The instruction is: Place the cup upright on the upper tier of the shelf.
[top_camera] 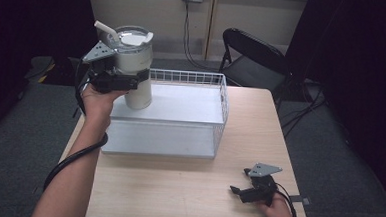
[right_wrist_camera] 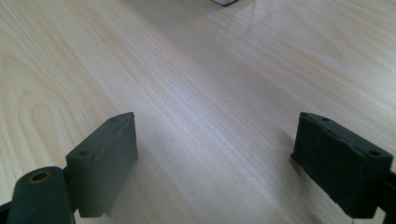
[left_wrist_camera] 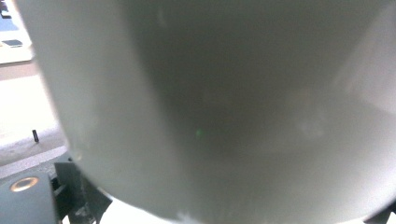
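Gripping tumbler [top_camera: 135,68]: left gripper [top_camera: 127,80]; lid [top_camera: 129,37] in high view

The table [top_camera: 187,188] is light wood with a plain grain, standing on grey carpet. A white wire basket [top_camera: 180,113] sits directly on its far half, ahead and to the left of the right gripper's fingers [right_wrist_camera: 107,163]. Those fingers hover low over bare wood at the near right corner, set wide apart with the grain showing between them. A small grey tab [top_camera: 304,199] lies at the table's right edge, just behind them.
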A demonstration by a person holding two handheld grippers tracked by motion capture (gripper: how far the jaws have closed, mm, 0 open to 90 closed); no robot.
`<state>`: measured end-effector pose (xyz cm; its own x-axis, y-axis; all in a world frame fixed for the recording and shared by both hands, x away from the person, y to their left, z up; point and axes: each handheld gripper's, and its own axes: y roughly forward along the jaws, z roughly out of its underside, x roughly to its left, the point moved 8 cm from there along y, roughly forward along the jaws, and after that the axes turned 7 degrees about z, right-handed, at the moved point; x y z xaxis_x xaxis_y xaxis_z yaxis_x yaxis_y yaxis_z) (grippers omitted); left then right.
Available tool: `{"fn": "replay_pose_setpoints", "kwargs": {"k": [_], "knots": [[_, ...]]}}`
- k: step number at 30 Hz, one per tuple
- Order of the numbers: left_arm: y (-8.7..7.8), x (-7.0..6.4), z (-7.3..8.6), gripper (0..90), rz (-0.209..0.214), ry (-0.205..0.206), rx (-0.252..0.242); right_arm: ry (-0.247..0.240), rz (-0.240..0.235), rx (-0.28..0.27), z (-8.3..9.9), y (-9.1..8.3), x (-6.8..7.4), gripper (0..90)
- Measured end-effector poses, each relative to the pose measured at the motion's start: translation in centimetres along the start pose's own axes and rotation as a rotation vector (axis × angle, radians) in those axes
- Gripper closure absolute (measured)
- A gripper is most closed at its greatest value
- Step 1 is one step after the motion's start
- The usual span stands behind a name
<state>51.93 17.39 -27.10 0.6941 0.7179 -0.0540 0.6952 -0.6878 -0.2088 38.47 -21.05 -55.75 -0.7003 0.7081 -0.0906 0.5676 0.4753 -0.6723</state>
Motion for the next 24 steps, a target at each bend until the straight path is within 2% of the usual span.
{"fn": "replay_pose_setpoints", "kwargs": {"k": [24], "knots": [[-0.32,-0.26,0.29,9.3,-0.018,0.019,0.011,0.005,0.002,0.000,-0.08,0.10,-0.07,12.9]]}}
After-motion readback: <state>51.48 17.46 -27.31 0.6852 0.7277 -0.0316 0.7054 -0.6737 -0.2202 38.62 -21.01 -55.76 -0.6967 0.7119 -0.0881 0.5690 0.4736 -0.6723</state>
